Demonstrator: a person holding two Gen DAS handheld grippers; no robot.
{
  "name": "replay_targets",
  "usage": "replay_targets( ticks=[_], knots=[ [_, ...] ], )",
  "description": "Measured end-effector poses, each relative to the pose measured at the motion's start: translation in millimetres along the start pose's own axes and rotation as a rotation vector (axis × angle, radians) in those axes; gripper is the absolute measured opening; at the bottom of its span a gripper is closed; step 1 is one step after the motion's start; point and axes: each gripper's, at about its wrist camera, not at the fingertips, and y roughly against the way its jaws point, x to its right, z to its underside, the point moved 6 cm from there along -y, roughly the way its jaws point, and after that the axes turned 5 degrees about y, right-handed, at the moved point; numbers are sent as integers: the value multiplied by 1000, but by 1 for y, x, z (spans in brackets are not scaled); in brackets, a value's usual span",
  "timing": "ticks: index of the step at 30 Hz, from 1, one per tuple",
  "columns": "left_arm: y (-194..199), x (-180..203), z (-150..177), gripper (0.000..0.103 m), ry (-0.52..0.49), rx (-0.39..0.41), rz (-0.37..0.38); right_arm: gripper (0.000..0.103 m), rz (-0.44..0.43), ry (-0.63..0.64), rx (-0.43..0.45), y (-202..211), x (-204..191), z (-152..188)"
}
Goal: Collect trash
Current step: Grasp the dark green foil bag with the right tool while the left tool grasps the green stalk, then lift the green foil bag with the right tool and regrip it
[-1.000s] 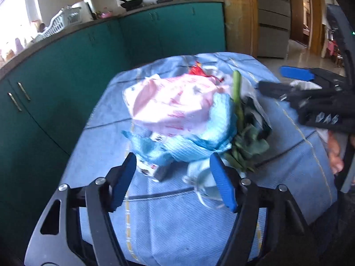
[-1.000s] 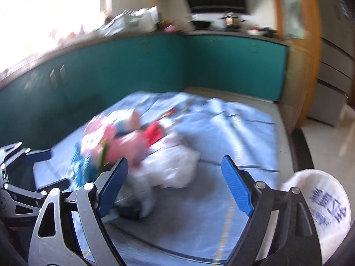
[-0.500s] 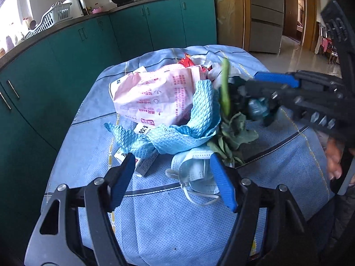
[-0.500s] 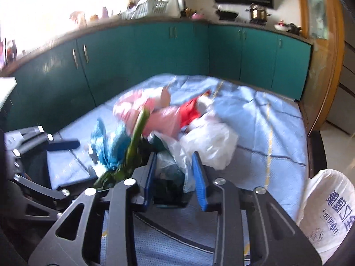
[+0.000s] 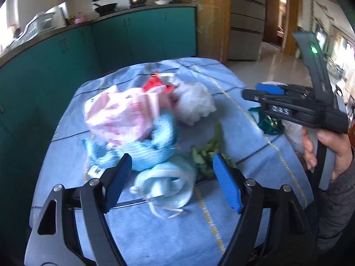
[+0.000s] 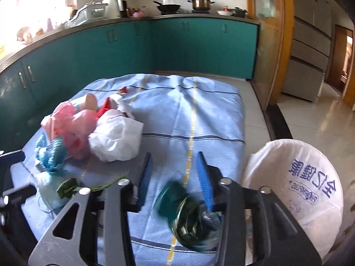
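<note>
i see the green wrapper (image 6: 188,212) in the lower centre of the right wrist view, between the right gripper (image 6: 175,173) pads. its jaws have just been opening; released, pads clear. left gripper (image 5: 170,177) gapes unladen over the face mask (image 5: 164,184).

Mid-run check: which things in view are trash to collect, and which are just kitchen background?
Job:
pink wrapper
white crumpled bag
blue cloth
face mask
green leaves
dark green wrapper, by the right gripper
white bin bag

Background:
pot
pan
dish rack
</note>
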Motion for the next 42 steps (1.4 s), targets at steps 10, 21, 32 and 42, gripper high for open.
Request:
replay_targets(
  ticks=[10,21,32,42],
  knots=[
    [-64,58,-3,65,-147,-117,38,70,65,-139,61,20,48,0],
    [-80,39,-5,25,-59,-166,55,73,68,-99,-13,17,58,19],
    [-38,30,-26,19,-25,-35,45,85,-8,95,-135,-5,13,40],
    [-31,33,-19,49,-69,-34,54,85,23,159,-168,-17,0,45]
  ],
)
